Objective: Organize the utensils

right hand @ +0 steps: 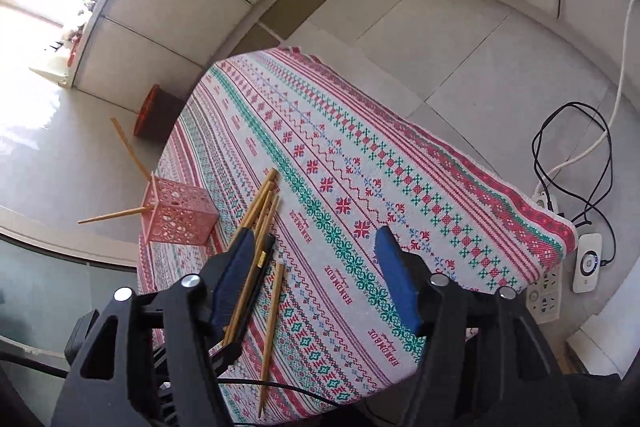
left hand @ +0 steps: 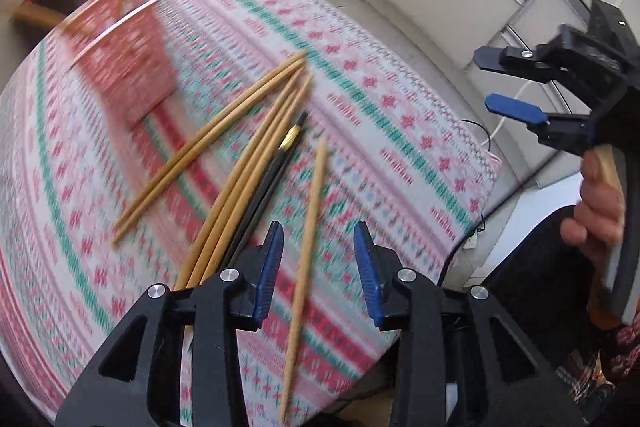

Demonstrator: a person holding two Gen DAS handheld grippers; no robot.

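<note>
Several wooden chopsticks (left hand: 224, 163) and a black pair (left hand: 276, 167) lie loose on the patterned tablecloth (left hand: 380, 99). A single wooden chopstick (left hand: 308, 259) lies on the cloth beneath the gap of my left gripper (left hand: 319, 267), which is open and not touching it. The pink perforated basket (left hand: 124, 67) stands far left, blurred, with chopsticks sticking out. In the left wrist view my right gripper (left hand: 508, 83) hovers open at the right, off the table. In the right wrist view it (right hand: 314, 239) is open and empty above the loose chopsticks (right hand: 260, 207), with the basket (right hand: 180, 215) to the left.
The table's right edge drops to a tiled floor with a power strip (right hand: 544, 291), black cables (right hand: 576, 155) and a white device (right hand: 586, 263). A red container (right hand: 150, 111) stands on the floor beyond the table. A person's hand (left hand: 600, 203) grips the right handle.
</note>
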